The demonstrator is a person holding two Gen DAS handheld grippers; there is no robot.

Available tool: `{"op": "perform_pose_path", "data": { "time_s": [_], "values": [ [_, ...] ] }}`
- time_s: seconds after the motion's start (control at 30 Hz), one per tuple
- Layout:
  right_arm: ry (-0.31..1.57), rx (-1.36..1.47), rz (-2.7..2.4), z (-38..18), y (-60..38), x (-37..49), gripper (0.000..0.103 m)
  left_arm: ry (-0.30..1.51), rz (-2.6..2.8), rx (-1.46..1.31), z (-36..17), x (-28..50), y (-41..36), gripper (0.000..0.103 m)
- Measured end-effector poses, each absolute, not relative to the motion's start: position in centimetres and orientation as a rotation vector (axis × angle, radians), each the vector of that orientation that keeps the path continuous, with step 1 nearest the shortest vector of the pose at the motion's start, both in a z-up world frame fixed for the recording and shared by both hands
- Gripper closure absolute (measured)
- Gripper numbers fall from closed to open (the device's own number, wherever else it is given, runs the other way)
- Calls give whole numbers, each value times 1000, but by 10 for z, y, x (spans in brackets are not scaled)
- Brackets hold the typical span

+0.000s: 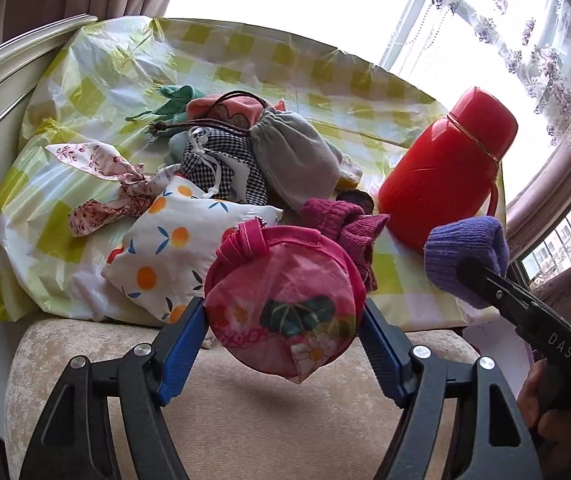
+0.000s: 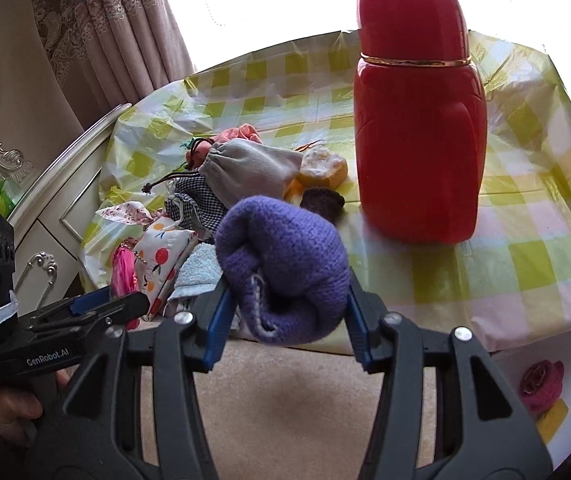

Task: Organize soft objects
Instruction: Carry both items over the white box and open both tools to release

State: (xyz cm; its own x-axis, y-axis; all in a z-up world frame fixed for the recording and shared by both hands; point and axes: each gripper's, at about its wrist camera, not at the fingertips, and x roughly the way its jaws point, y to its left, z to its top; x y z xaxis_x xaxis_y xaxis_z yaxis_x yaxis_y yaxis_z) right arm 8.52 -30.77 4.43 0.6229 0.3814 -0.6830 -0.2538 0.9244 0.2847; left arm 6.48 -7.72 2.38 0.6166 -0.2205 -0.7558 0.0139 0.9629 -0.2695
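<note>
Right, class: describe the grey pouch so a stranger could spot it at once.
Start at the tall red flask on the checked tablecloth. Left of it lies a heap of small bags; the grey pouch tops that heap, resting on a black-and-white checked bag. It alone is plain grey, gathered shut by a brown cord.

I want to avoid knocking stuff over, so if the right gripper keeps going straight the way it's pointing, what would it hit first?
Probably the small dark knitted piece just beyond the purple knit item held by the right gripper; the red thermos stands slightly right. Depth is uncertain.
</note>
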Motion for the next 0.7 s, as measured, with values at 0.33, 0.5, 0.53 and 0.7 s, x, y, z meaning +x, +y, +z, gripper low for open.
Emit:
{"op": "perform_pose_path", "data": {
  "time_s": [0.33,0.5,0.53,0.7],
  "values": [
    [861,182,178,45,-393,52,49,927,-338,-195,27,60,-157,28],
    [881,199,56,50,-443,35,49,946,-461,-169,29,55,-204,28],
    [884,198,35,50,-452,31,49,949,-487,-162,29,53,-214,28],
    [907,209,-57,52,-488,11,48,971,-609,-128,33,42,-261,28]
  ]
}}
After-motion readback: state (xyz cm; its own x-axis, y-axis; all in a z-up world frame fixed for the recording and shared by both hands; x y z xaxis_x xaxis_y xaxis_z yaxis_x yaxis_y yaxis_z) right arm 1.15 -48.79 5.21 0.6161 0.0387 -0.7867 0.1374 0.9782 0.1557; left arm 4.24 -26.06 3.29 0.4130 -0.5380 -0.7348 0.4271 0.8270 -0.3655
